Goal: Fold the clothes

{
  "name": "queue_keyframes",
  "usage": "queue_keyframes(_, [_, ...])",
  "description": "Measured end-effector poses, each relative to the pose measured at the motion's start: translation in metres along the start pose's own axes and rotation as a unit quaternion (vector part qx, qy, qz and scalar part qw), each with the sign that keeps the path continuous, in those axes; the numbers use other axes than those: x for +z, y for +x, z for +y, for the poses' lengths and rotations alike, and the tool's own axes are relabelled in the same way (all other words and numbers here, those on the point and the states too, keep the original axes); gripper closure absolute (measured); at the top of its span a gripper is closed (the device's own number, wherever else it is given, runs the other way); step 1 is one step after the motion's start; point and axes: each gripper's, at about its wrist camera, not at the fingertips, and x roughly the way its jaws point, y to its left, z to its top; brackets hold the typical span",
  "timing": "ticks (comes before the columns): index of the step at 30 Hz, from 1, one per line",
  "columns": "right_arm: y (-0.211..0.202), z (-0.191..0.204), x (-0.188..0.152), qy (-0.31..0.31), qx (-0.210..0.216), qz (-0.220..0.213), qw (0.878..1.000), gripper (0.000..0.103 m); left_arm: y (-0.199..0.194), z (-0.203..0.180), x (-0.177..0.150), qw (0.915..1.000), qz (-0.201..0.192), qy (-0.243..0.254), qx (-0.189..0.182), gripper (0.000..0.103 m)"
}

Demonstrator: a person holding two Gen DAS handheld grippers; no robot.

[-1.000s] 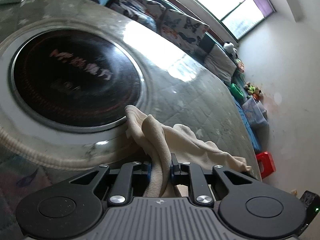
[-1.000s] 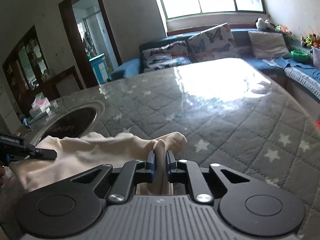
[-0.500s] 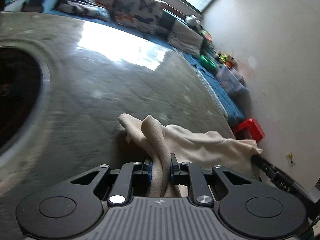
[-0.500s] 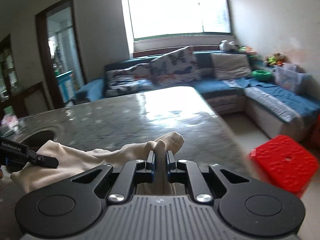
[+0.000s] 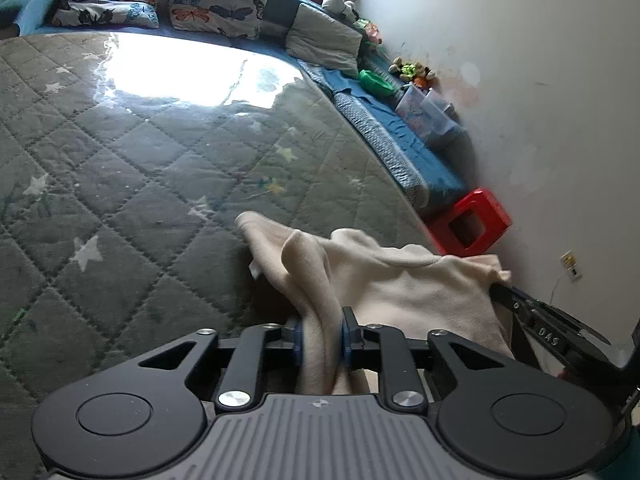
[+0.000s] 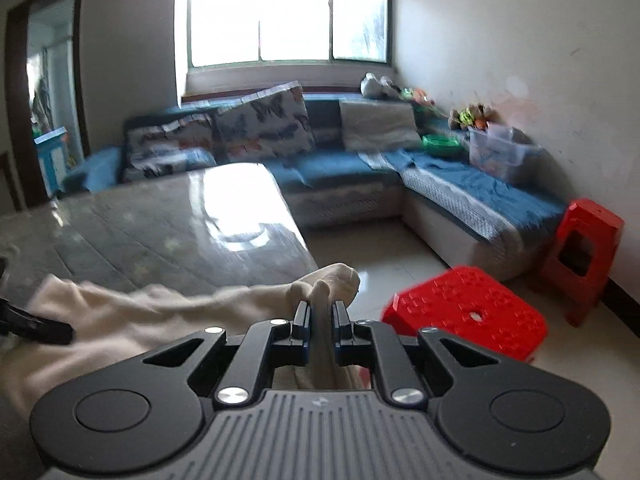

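A cream garment [image 5: 400,280] hangs stretched between my two grippers above the near right part of the table [image 5: 120,168]. My left gripper [image 5: 320,332] is shut on one bunched edge of it. My right gripper [image 6: 320,320] is shut on the other edge [image 6: 324,280], out past the table's right edge. The right gripper's finger shows at the right of the left wrist view [image 5: 532,312]. The left gripper's finger shows at the left of the right wrist view [image 6: 36,326]. The cloth [image 6: 140,312] sags between them.
The table has a grey quilted star-pattern cover under a glossy sheet. Two red plastic stools [image 6: 468,312] [image 6: 580,256] stand on the floor to the right. A blue corner sofa [image 6: 360,172] with cushions lines the far side and right wall.
Both grippers have carried the garment to the right, away from the round black hob, which has left the view. The right gripper now looks over the floor and the stools.
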Motion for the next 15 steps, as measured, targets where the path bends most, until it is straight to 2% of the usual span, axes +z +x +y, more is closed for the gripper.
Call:
queue_keyframes(2, [0.009,-0.002,-0.005,-0.006,-0.01,0.014,1.0,0.092,-0.001,-0.001,0.003,0.9999,-0.004,0.009,0.01,0.079])
queue_keyframes(4, [0.013,-0.001,-0.007,-0.01,-0.024,0.02,0.999,0.091,-0.004,0.003,0.004,0.9998,-0.008,0.008,0.019,0.069])
queue_keyframes(7, [0.012,-0.001,-0.003,0.0,-0.028,0.012,1.0,0.09,-0.008,0.005,0.008,0.9991,-0.024,0.011,0.034,0.061])
queue_keyframes(12, [0.016,0.01,0.006,0.012,0.029,0.012,0.999,0.087,-0.006,-0.001,0.016,0.9986,-0.037,0.013,0.034,0.057])
queue_keyframes(15, [0.025,0.022,0.006,0.007,0.048,0.018,0.999,0.085,0.003,-0.006,0.019,0.9982,-0.037,0.029,0.038,0.056])
